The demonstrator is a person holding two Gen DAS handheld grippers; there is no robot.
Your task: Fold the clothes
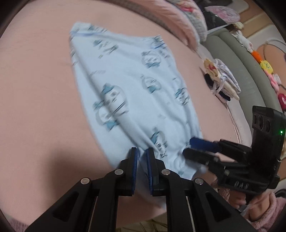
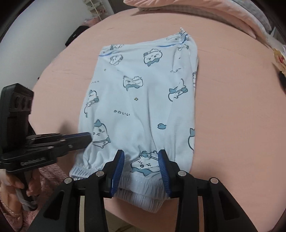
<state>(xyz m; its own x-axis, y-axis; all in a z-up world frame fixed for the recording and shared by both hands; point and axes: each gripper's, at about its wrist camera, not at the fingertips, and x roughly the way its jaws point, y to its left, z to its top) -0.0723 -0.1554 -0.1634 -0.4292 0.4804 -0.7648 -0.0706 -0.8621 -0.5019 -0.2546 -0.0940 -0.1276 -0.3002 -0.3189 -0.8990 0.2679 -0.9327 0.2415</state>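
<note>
Light blue pajama trousers (image 2: 143, 100) with cartoon prints lie folded lengthwise on a pink bed sheet (image 2: 232, 116), elastic cuffs at the near edge. They also show, blurred, in the left wrist view (image 1: 128, 92). My right gripper (image 2: 141, 158) is open, its jaws standing on either side of the cuff cloth at the near right. My left gripper (image 1: 142, 155) has its jaws close together with a narrow gap, at the near left cuff edge; I cannot tell if cloth is pinched. The left gripper appears in the right wrist view (image 2: 84, 139), and the right one in the left wrist view (image 1: 194, 148).
A pile of folded clothes (image 1: 221, 80) lies at the bed's right side. Pink bedding and pillows (image 2: 205, 16) are heaped at the far end. A grey bed rail (image 1: 250, 75) with plush toys (image 1: 266, 66) runs along the right. The bed's front edge is just beneath the grippers.
</note>
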